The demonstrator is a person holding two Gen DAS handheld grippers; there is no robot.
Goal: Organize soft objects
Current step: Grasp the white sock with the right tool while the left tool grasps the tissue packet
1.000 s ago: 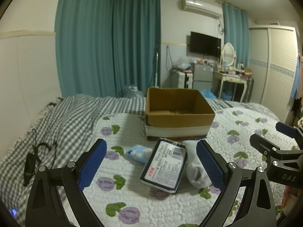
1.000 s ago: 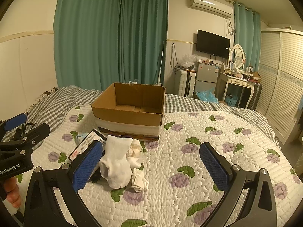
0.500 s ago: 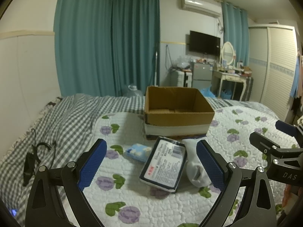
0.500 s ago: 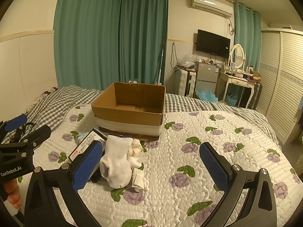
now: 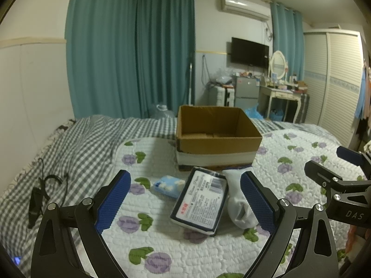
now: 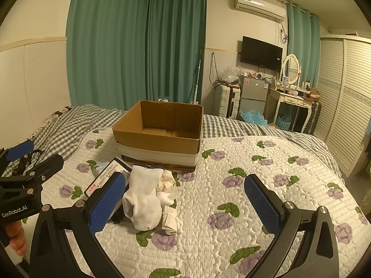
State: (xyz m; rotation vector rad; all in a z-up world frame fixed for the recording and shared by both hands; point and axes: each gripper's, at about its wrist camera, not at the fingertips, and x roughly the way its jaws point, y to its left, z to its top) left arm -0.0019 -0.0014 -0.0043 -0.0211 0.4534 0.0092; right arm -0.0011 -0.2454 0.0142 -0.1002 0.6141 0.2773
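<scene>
Box: an open cardboard box stands on the bed's floral quilt; only its bare cardboard floor shows inside.
Socks: a white sock lies on the quilt in front of the box, with smaller rolled socks touching its right side.
Tissue pack: a dark flat pack lies just beside the sock, one end close to the box.
Small packet: a blue-and-white packet rests left of the tissue pack.
Left tool: spread wide, hovering over the tissue pack, pinching nothing.
Right tool: spread wide above the quilt, holding nothing; the sock sits by its left finger.
</scene>
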